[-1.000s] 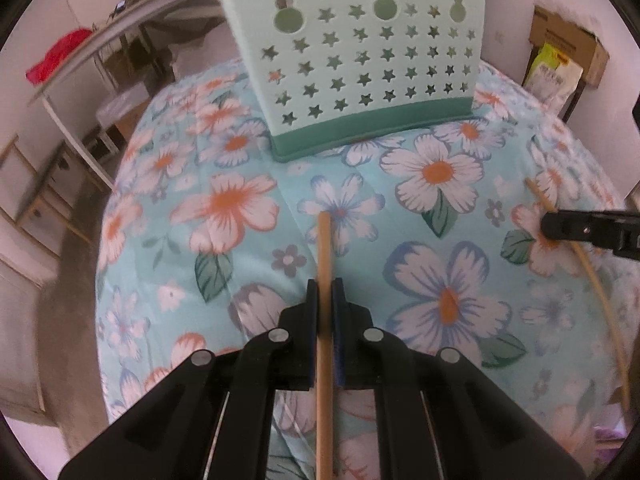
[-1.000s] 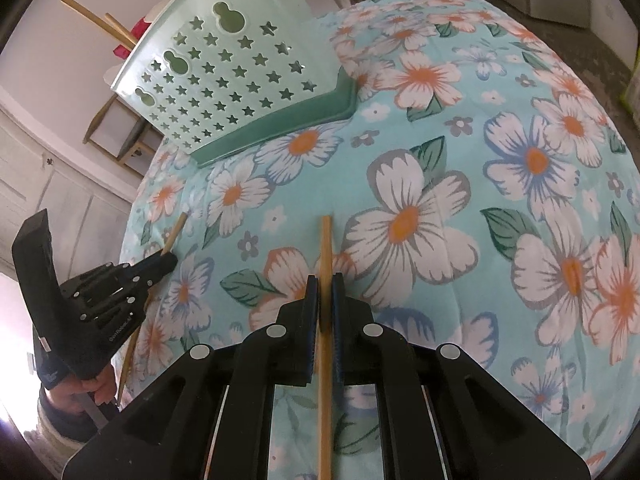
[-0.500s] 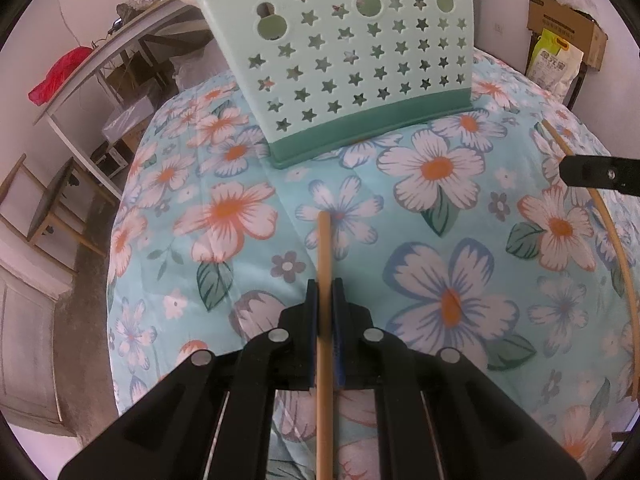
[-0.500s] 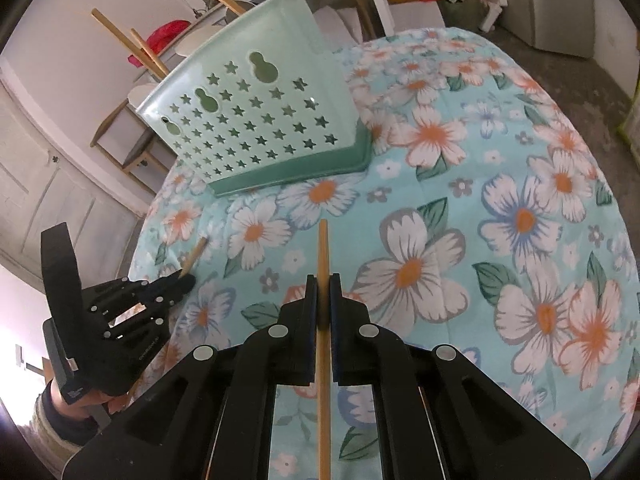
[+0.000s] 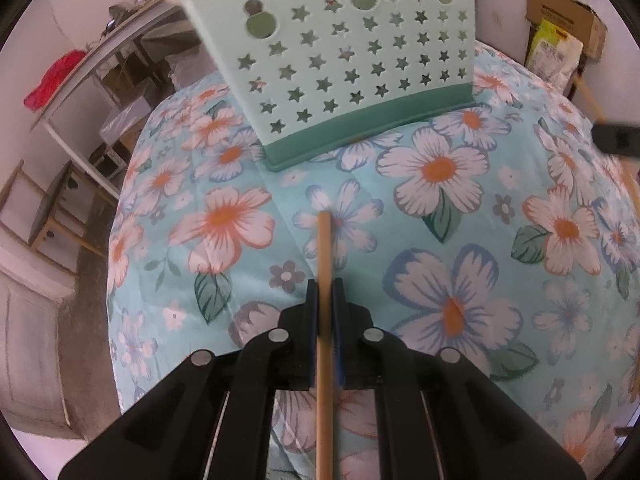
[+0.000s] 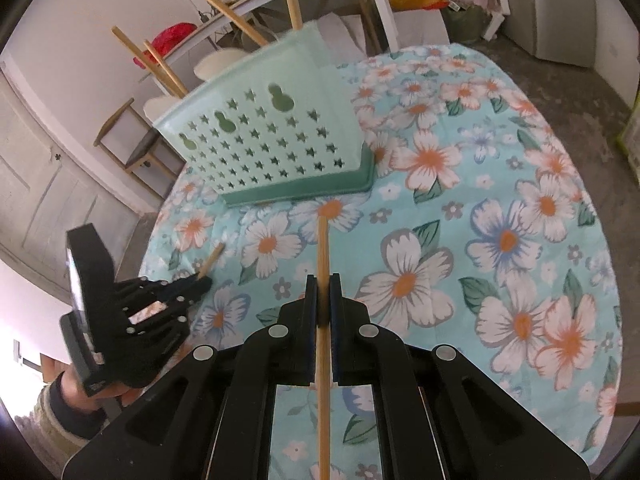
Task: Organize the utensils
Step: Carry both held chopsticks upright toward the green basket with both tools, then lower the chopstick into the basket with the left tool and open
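Right wrist view: the right gripper (image 6: 323,300) pinches a chopstick (image 6: 322,248) between its pads, tip aimed at 12 o'clock toward the star-pierced caddy (image 6: 276,148), probably so it can slide in beside the sticks already standing there (image 6: 236,16). At 9 o'clock the left gripper (image 6: 202,282) clamps a second chopstick (image 6: 211,258); its own camera shows that stick (image 5: 325,256) pointing at the caddy's base. Whether both clear the floral tablecloth (image 6: 520,184) is hard to judge.

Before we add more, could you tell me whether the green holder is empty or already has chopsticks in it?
Not empty. In the right wrist view several chopsticks stick up out of the holder.
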Demonstrator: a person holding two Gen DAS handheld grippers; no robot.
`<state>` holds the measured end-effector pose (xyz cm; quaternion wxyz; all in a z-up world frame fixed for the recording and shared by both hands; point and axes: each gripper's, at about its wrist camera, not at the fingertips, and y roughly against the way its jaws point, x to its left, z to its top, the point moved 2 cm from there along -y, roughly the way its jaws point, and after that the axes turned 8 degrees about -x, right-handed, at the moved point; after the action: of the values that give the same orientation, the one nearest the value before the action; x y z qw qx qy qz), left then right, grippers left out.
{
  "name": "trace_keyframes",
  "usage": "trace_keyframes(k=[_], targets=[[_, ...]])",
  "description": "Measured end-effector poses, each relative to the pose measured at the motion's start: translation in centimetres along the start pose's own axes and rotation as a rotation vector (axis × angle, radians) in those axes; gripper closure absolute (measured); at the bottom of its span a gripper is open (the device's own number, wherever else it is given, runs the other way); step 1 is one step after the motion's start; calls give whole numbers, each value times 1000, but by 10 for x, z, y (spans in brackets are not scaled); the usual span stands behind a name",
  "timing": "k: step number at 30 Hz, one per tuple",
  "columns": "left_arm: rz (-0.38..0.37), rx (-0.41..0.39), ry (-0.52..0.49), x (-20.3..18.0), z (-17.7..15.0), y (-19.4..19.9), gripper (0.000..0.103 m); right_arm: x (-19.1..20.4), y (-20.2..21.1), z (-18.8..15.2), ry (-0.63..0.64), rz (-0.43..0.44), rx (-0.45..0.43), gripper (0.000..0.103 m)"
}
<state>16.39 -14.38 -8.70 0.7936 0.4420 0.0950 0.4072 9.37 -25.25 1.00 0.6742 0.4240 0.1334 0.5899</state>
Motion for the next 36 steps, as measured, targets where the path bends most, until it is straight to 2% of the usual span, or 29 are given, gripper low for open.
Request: trace_keyframes(k=[3,5,8,12,17,22,26,28,31,33,36], targets=[[-5,-7,-3,1,2,4,97,1,13,9,-7,11,-32,99],[-29,-16,26,6,5,13,97,2,27,18,-10,21,-69,99],[-77,-69,93,20,16,42,97,2,49,31,-2,29,-129,99],[-130,-221,167,39,44,105,97,1,75,43,3,50,-209,99],[-175,-449,220,55,95,183,97,-4,88,50,-24,88,-258,99],[-171,-643,256,60,140,227,97,-7,91,56,-44,122,-275,99],[-230,-763,359,69,177,237,97,-9,93,57,-53,133,-284,99],[-279,-818,428,73,197,233,97,-12,93,58,-60,133,-286,99],[-312,-883,495,74,221,221,97,-17,90,58,-72,132,-281,99],[-315,-891,527,71,238,205,97,-20,88,58,-80,131,-274,99],[-340,-845,552,68,258,180,97,-26,85,57,-89,125,-266,99]])
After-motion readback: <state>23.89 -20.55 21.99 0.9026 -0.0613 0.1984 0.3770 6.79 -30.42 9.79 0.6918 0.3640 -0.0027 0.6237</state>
